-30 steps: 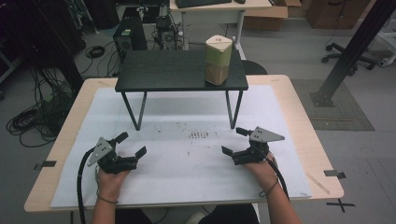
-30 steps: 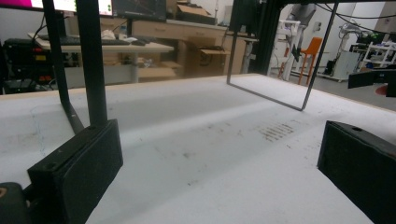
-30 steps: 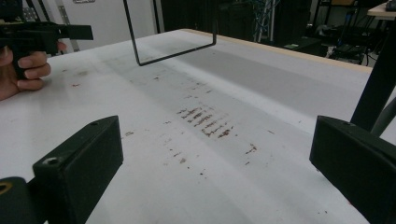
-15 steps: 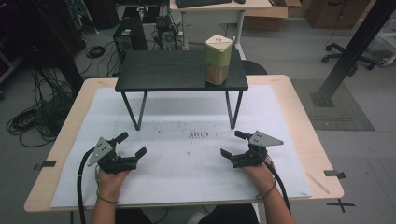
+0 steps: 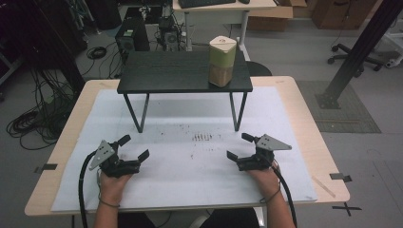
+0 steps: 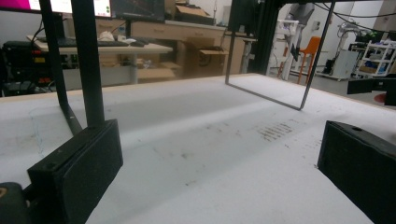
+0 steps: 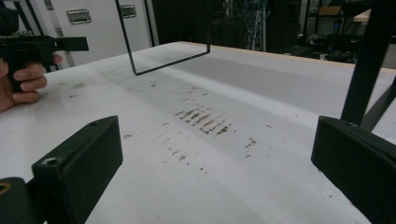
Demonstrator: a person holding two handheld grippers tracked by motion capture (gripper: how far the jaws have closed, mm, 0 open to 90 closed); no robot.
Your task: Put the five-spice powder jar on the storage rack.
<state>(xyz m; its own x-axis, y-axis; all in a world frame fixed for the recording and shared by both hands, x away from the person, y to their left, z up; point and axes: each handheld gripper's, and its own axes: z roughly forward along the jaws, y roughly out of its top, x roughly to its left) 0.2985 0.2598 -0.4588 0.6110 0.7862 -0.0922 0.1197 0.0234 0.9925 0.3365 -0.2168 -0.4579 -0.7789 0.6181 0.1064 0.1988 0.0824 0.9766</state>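
Two grippers: both low over the white mat (image 5: 190,161) at the near edge of the table, nothing held in either.
High view, left gripper (image 5: 134,147): jaws spread wide, empty, resting near the mat's front left, the person's left hand (image 5: 113,183) behind it.
High view, right gripper (image 5: 240,146): jaws apart too, empty, over the mat's front right, grey plate on top, right hand (image 5: 263,179) gripping from below.
High view, container (image 5: 222,61): a tall three-sided canister, pale lid on, standing upright near the right end of the black stand (image 5: 185,72), well apart from both grippers.
High view, contents: lower part of the canister looks brown, upper part lighter; what is inside, cannot tell.
High view, stains (image 5: 203,137): a patch of brown marks on the mat, between the grippers and a bit beyond them.
Left gripper view: two black jaws wide open at the bottom corners, bare mat between them, the stand's thin legs (image 6: 88,60) rising ahead, the faint stains off to the right.
Right gripper view: jaws equally wide, stains (image 7: 203,119) straight ahead between them, one stand leg (image 7: 369,60) at right, and the other hand with the left gripper at far left.
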